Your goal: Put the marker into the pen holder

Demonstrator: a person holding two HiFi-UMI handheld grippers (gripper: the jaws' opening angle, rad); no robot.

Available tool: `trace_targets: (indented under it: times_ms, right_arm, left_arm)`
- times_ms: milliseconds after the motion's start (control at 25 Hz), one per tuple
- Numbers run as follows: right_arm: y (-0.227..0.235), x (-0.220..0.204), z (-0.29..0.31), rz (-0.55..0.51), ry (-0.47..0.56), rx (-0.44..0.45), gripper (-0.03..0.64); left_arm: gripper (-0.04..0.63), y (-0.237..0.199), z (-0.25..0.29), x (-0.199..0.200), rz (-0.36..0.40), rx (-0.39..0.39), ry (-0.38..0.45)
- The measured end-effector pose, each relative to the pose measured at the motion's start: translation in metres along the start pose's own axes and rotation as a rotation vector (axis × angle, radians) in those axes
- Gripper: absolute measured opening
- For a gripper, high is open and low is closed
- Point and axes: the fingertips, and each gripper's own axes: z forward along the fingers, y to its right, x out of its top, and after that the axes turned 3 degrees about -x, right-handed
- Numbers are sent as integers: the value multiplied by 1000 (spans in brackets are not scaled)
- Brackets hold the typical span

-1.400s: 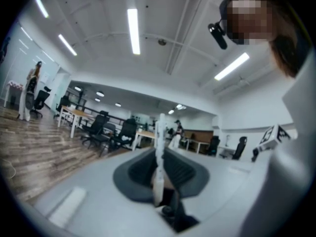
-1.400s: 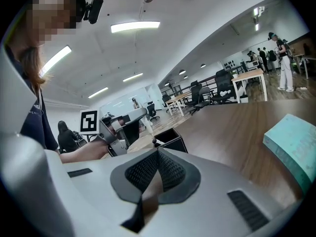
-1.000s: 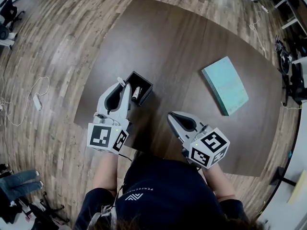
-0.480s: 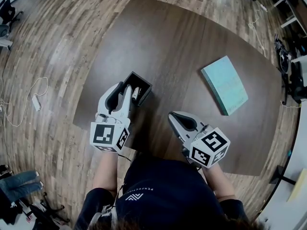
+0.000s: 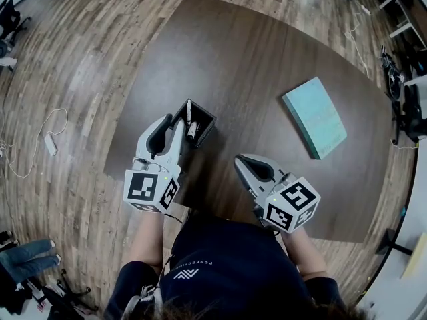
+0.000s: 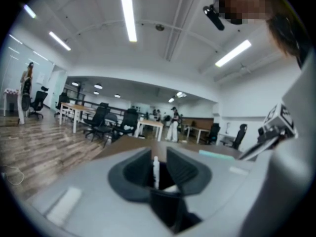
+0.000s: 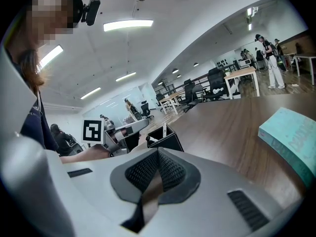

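While the slim white marker (image 5: 189, 109) is seen standing upright inside the square black pen holder (image 5: 203, 111) on the dark brown wooden table (image 5: 253, 65), a second white-and-dark pen (image 5: 194, 131) is seen leaning beside it in the same holder. The left gripper (image 5: 175, 120) is held just beside the holder's near wall, its jaws parted, with the marker framed in the gap but not clamped. The right gripper (image 5: 240, 160) is held well to the right, its jaws pressed together on nothing. A flat teal book (image 5: 313, 117) is laid farther right on the table.
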Motion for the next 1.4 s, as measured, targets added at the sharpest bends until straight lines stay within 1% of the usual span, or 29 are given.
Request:
trace_targets:
  times_ms: [80, 280, 640, 1120, 1400]
  right_arm:
    - [-1, 1, -1, -1, 7, -4, 2]
    - [-2, 2, -4, -7, 20, -1, 2]
    - [-4, 7, -18, -49, 47, 26, 2]
    - [-15, 14, -35, -113, 78, 73, 2]
    - [-24, 13, -33, -145, 75, 94, 2]
  left_arm:
    - [90, 0, -3, 1, -6, -1, 1]
    - [38, -2, -15, 5, -14, 16, 19]
    - [28, 12, -41, 13, 10, 71, 28]
    - [8, 39, -89, 19, -1, 140, 39]
    - [7, 43, -112, 16, -19, 170, 31]
